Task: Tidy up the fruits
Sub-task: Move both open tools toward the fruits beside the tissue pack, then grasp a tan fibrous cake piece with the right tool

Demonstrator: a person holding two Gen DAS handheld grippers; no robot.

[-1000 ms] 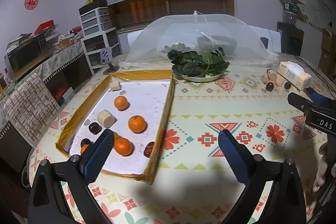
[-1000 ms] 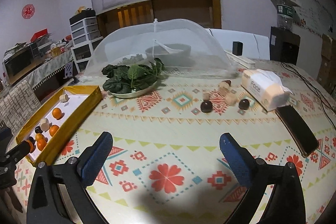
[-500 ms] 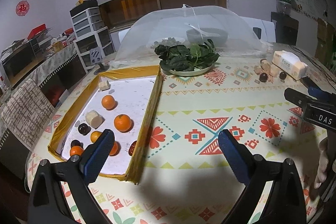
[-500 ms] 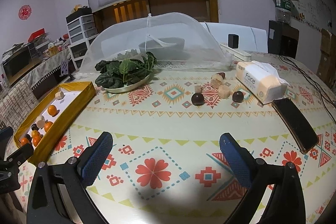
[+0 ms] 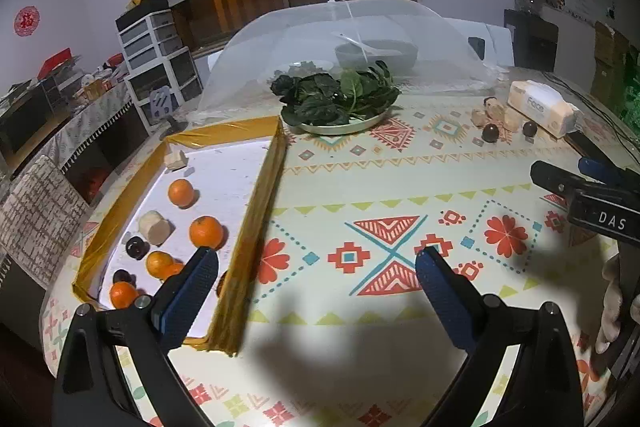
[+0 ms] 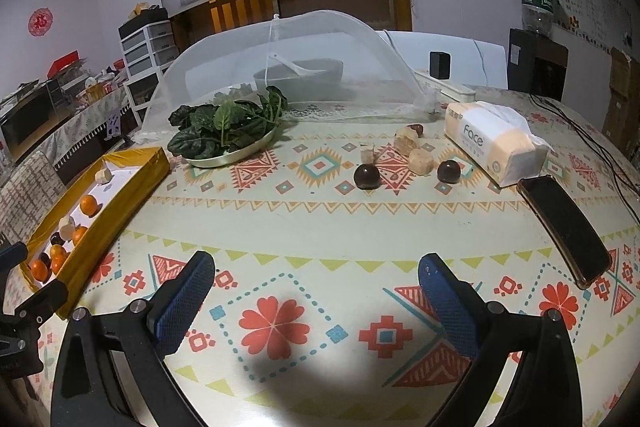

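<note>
A yellow-rimmed tray (image 5: 262,211) (image 6: 132,187) at the table's left holds several oranges (image 5: 206,231), dark round fruits (image 5: 136,247) and pale chunks (image 5: 154,227). Loose on the cloth at the far right lie two dark round fruits (image 6: 367,175) (image 6: 449,171) and pale chunks (image 6: 421,160). My left gripper (image 5: 316,263) hangs open and empty over the tray's right rim and the cloth. My right gripper (image 6: 316,271) is open and empty above the near cloth, well short of the loose fruits.
A plate of leafy greens (image 6: 228,131) stands mid-table before a mesh food cover (image 6: 288,67). A tissue pack (image 6: 492,143) and a black phone (image 6: 564,227) lie at the right. A person's hand (image 5: 612,307) shows at the right edge of the left wrist view.
Both grippers have drawn back and risen a little: the tray and the loose fruits look smaller and farther in the views. Both stay open and empty.
</note>
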